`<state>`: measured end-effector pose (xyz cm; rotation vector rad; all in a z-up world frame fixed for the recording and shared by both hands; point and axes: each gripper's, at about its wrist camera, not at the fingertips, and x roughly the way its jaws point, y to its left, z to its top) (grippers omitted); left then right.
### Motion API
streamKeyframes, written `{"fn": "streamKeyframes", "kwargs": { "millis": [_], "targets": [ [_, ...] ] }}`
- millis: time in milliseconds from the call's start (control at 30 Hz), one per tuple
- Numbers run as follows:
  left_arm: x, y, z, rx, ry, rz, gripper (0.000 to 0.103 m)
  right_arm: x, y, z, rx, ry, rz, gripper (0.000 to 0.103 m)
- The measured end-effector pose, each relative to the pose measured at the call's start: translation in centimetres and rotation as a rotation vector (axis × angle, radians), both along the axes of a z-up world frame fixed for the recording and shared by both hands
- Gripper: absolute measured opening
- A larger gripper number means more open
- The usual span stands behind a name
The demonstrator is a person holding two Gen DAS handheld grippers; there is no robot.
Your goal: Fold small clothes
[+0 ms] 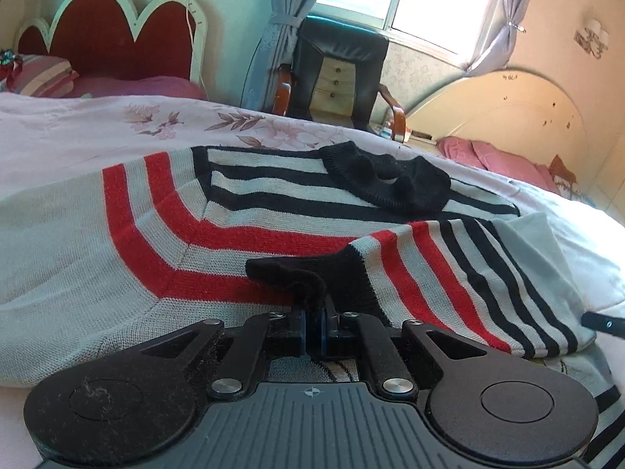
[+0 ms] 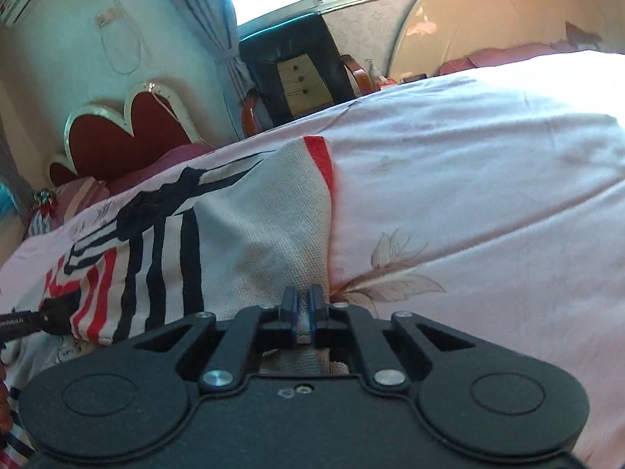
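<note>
Striped sweater (image 1: 117,226) spread on bed (image 2: 468,156). Left tongs (image 1: 313,322) pinch its black cuff (image 1: 297,277); right tongs (image 2: 301,306) pinch its grey edge.

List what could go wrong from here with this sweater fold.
1. The left gripper pinches only the black cuff by its tip; it may slip out as the sleeve is carried.
2. The right gripper grips a thin edge of the sweater against the bedsheet; it might snag the sheet too.

Small white lettering on the black bar (image 2: 17,320) is perhaps print, too blurred to read.
</note>
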<state>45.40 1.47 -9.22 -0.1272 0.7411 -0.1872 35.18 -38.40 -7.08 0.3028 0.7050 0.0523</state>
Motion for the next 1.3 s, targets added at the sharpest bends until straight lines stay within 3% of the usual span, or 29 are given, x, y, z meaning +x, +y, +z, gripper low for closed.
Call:
{"fn": "streamKeyframes", "kwargs": {
  "millis": [67, 100, 133, 200, 267, 300, 333, 400, 433, 467, 533, 667, 767, 800, 833, 867, 900, 1033, 1167, 1267, 1300],
  "targets": [
    [-0.1, 0.2, 0.4, 0.002, -0.015, 0.008, 0.016, -0.3, -0.8, 0.9, 0.038, -0.051, -0.005, 0.019],
    [-0.1, 0.5, 0.6, -0.004, -0.025, 0.02, 0.044, -0.2, -1.5, 1.4, 0.064, -0.082, -0.015, 0.031],
    [0.0, 0.7, 0.8, -0.01, -0.041, 0.031, 0.066, 0.2, -2.2, 1.7, 0.089, -0.101, -0.025, 0.039],
    [0.4, 0.8, 1.3, -0.016, -0.063, 0.035, 0.067, 1.8, -3.6, 1.9, 0.151, -0.114, -0.041, 0.042],
    [1.5, 0.6, 1.1, -0.021, -0.033, 0.03, 0.066, 3.8, -4.5, 1.6, 0.183, -0.115, -0.041, 0.042],
    [2.1, 0.4, 0.8, -0.019, -0.007, 0.037, 0.054, 5.0, -4.9, 1.3, 0.189, -0.109, -0.038, 0.041],
    [2.6, 0.3, 0.4, -0.02, 0.022, 0.042, 0.035, 6.1, -5.1, 0.9, 0.198, -0.098, -0.037, 0.04],
    [2.9, 0.3, -0.2, -0.033, 0.026, 0.054, 0.025, 7.9, -5.6, -0.1, 0.239, -0.068, -0.023, 0.04],
    [2.9, 0.3, -0.4, -0.04, 0.028, 0.05, 0.008, 8.6, -5.6, -0.7, 0.258, -0.048, -0.015, 0.04],
    [2.9, 0.2, -0.5, -0.049, 0.027, 0.053, 0.008, 9.1, -5.4, -1.2, 0.265, -0.028, -0.003, 0.039],
    [2.1, -0.1, -0.1, -0.016, -0.018, 0.088, 0.006, 9.4, -4.4, -1.4, 0.157, -0.012, 0.013, 0.01],
    [1.4, -0.4, -0.8, 0.051, -0.025, 0.138, 0.006, 9.0, -4.6, -1.8, 0.029, -0.012, -0.063, 0.001],
    [1.5, -1.0, -0.4, 0.096, -0.04, 0.131, 0.006, 9.0, -4.5, -1.4, -0.006, -0.008, -0.022, 0.0],
    [1.5, -1.0, -0.1, 0.105, -0.039, 0.144, 0.016, 8.7, -4.6, -0.8, -0.006, -0.033, -0.02, 0.006],
    [1.3, -1.2, 0.4, 0.126, -0.047, 0.162, 0.046, 8.4, -4.6, -0.1, -0.003, -0.069, -0.014, 0.014],
    [0.6, -1.4, 1.2, 0.141, -0.097, 0.188, 0.073, 8.2, -4.7, 0.5, 0.001, -0.096, -0.004, 0.015],
    [0.0, -1.8, 1.9, 0.14, -0.156, 0.192, 0.073, 8.4, -4.5, 0.9, -0.001, -0.111, 0.005, 0.015],
    [0.4, -5.7, 3.2, 0.129, -0.194, 0.071, 0.073, 10.2, -2.9, 1.3, -0.048, -0.117, 0.07, 0.015],
    [3.6, -11.4, 2.4, 0.117, -0.146, -0.053, 0.073, 11.7, -0.6, 0.2, -0.182, -0.095, 0.103, 0.015],
    [6.3, -14.7, 0.3, 0.136, -0.004, -0.084, 0.074, 11.9, -0.3, -1.1, -0.248, -0.087, 0.102, 0.014],
    [6.2, -15.0, 0.1, 0.134, -0.025, -0.076, 0.082, 11.9, -0.3, -1.1, -0.258, -0.086, 0.105, 0.014]
  ]
}}
